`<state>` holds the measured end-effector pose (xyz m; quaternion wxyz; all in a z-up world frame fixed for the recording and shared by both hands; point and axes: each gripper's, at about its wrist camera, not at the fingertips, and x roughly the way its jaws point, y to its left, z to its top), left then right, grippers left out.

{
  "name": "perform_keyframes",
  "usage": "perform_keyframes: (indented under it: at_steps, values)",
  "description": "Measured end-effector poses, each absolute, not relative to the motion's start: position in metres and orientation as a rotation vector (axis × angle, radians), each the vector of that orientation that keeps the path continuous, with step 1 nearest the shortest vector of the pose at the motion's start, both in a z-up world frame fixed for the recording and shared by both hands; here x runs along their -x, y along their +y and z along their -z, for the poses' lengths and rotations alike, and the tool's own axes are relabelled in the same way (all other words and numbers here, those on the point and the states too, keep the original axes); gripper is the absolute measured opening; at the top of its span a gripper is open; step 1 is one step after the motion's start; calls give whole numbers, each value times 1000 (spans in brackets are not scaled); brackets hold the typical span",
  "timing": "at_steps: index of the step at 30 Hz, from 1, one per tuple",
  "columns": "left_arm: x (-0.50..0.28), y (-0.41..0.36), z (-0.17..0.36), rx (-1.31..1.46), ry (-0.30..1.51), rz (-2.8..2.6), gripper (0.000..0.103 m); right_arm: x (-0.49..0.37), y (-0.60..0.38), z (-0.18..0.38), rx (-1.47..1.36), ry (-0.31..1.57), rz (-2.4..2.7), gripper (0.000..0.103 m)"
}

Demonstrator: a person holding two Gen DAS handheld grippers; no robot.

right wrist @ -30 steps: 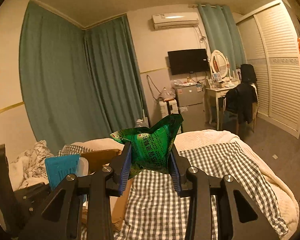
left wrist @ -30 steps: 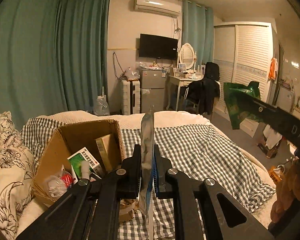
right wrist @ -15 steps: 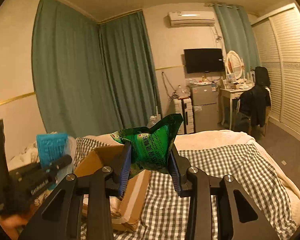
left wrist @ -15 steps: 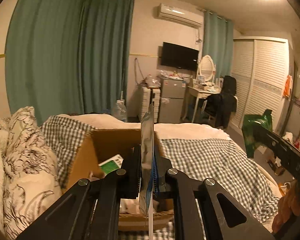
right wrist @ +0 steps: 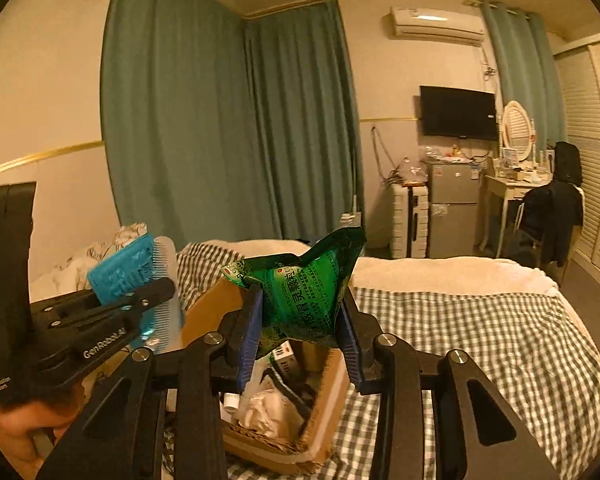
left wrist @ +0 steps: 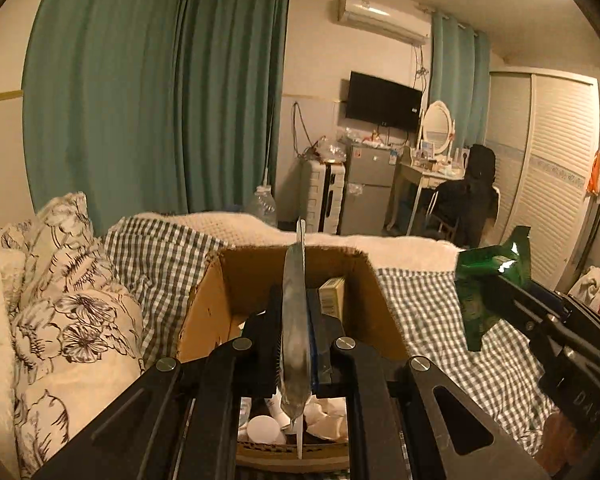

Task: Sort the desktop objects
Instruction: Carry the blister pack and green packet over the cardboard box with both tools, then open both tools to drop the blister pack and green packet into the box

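Both claws are loaded right now. Left gripper (left wrist: 296, 344) is clamped on a flat blue-backed comb pack (right wrist: 140, 276), seen edge-on in its own camera, and it hangs right over the open cardboard box (left wrist: 220, 292) on the checked bedspread (right wrist: 480, 332). Right gripper (right wrist: 300, 336) is squeezing a crumpled green sachet (right wrist: 304, 288), also above the box, near its right side.

Progress-wise, I'd say it's well underway: the box already has stuff in it, including a small carton (left wrist: 332, 296), white caps and some crumpled wrappers at the bottom. What's left, as far as I can tell, is just dropping these two in. No other loose items show on the bed from these views, so this might be the last pair, though much of the bed is hidden.
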<state>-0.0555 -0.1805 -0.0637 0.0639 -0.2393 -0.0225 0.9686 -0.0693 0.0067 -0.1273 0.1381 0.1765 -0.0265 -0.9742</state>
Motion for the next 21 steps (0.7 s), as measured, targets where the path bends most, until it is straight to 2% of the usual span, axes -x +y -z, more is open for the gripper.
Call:
perform_keyframes:
  at_steps: [6,15,21]
  values:
    - [80,-187,81,777,-89,-2903,10,98,-11,151,-578,-33,2781,35]
    - [131,-193,134,1034,-30,-2861,10,143,-43,181,-694,23,2723,35]
    - [150,-199,157,1155,-75,-2855,10,157,-51,202,-801,67,2697,36]
